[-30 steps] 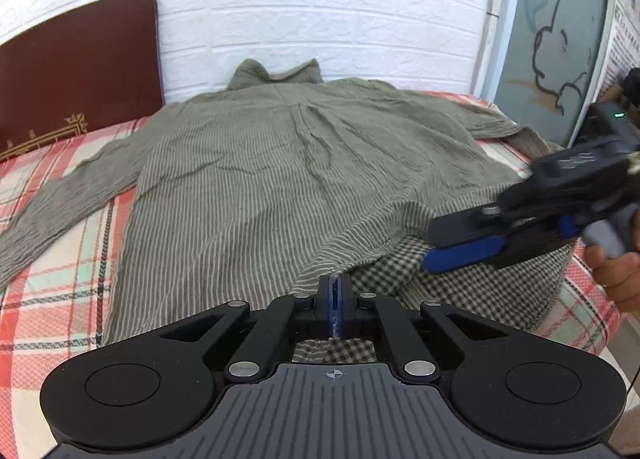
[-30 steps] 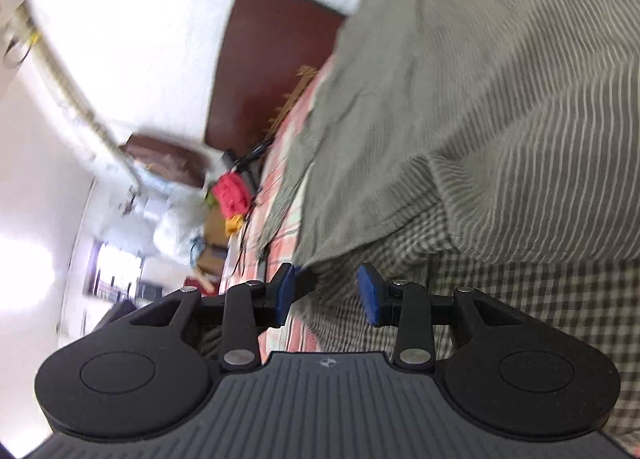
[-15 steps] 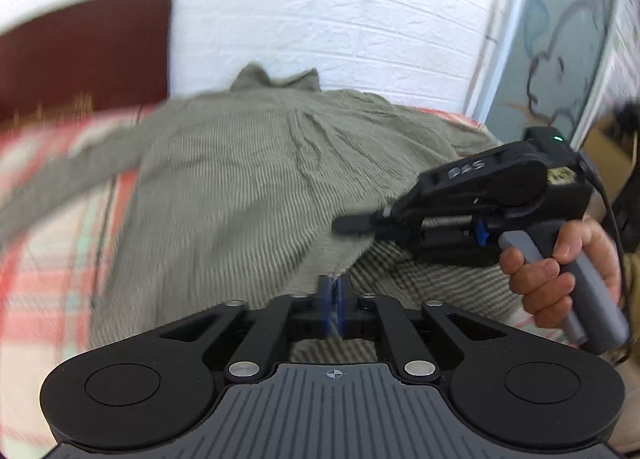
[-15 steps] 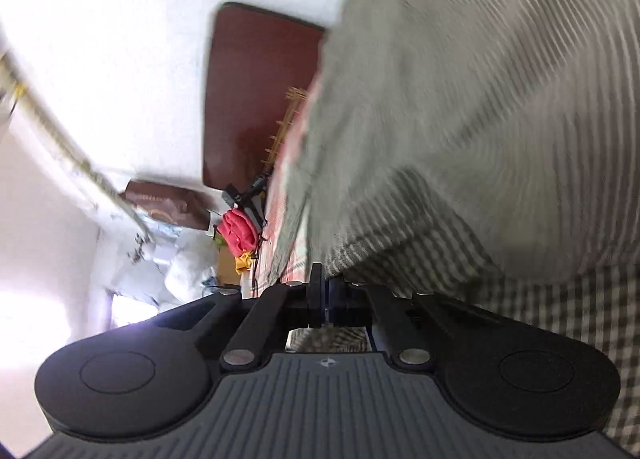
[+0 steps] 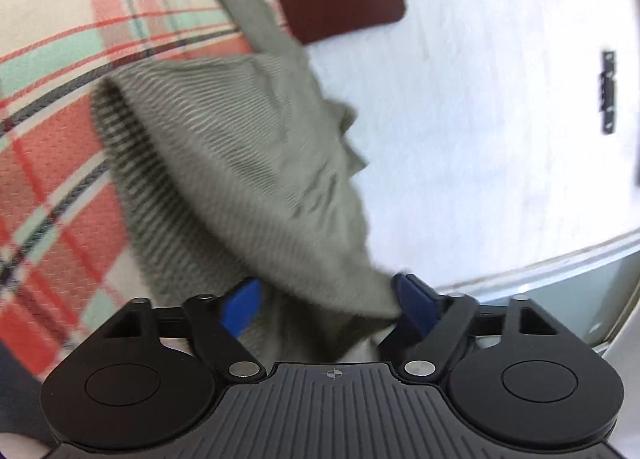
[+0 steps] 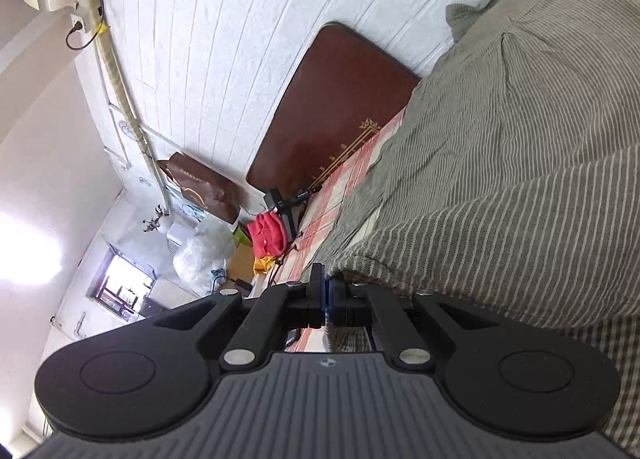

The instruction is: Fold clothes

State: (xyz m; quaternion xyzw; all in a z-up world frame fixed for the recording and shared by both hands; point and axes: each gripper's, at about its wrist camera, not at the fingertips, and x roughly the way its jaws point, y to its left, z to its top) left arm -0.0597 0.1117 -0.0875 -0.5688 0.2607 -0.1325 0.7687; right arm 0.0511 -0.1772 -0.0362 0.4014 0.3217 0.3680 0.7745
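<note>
A grey-green striped shirt (image 5: 240, 163) lies spread on a plaid bedspread (image 5: 60, 59). In the left wrist view, which is rolled far over, my left gripper (image 5: 328, 305) has its jaws opening wide. A fold of the shirt lies loosely between the blue pads (image 5: 416, 307), which do not press on it. In the right wrist view the shirt (image 6: 520, 139) fills the right side, its checked lining showing at the hem. My right gripper (image 6: 324, 299) is shut on that hem edge, holding it slightly raised.
A dark red headboard (image 6: 340, 111) stands against the white brick wall (image 6: 240, 39) behind the bed. Beside the bed are a red cloth pile (image 6: 268, 233), bags and a brown case (image 6: 200, 187). A window frame (image 5: 560, 291) borders the bed's far side.
The left gripper was shut on the hem, then rolled sharply and opened wide, with fabric slack between the pads. The right gripper closed on the hem and lifted it a little.
</note>
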